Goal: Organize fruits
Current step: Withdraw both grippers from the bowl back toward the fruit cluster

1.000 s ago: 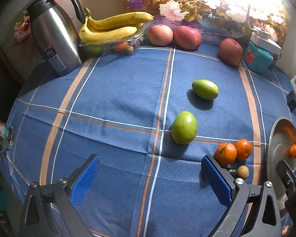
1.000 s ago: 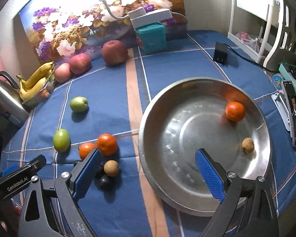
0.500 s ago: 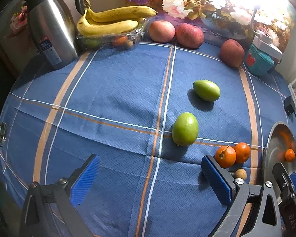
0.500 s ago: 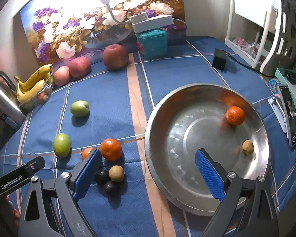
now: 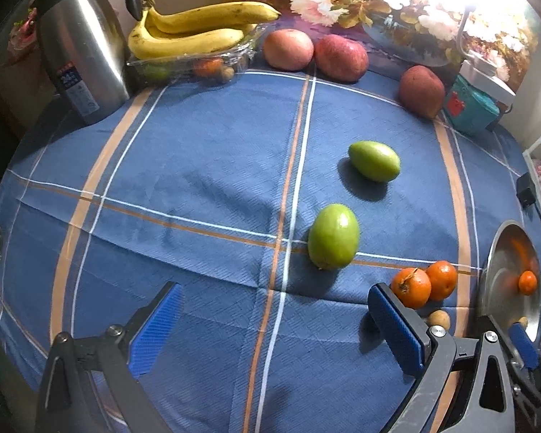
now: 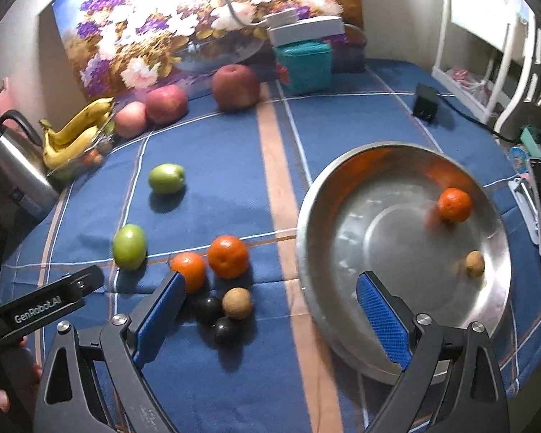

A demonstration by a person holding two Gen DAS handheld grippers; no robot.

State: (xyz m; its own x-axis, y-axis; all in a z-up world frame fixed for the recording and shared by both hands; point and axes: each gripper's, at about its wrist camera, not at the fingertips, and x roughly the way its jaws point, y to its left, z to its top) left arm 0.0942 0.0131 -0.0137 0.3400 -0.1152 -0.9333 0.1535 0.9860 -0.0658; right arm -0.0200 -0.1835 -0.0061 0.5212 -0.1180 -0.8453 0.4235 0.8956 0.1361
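The right gripper (image 6: 270, 310), jaws wide and empty, hangs just above the small fruit cluster (image 6: 220, 288) beside the bowl's (image 6: 306, 216) left rim; the left gripper (image 5: 270, 324) hangs equally wide.

Home dining corner, blue checked tablecloth (image 5: 198, 166), floral painting (image 6: 184, 25), steel thermos jug (image 5: 79, 47), white shelf (image 6: 487, 36)

Both wrist views look down and forward over the near table edge. The left view faces the kettle (image 5: 81, 41) corner; the right faces the steel bowl (image 6: 315, 195). Both share the green fruits and oranges.
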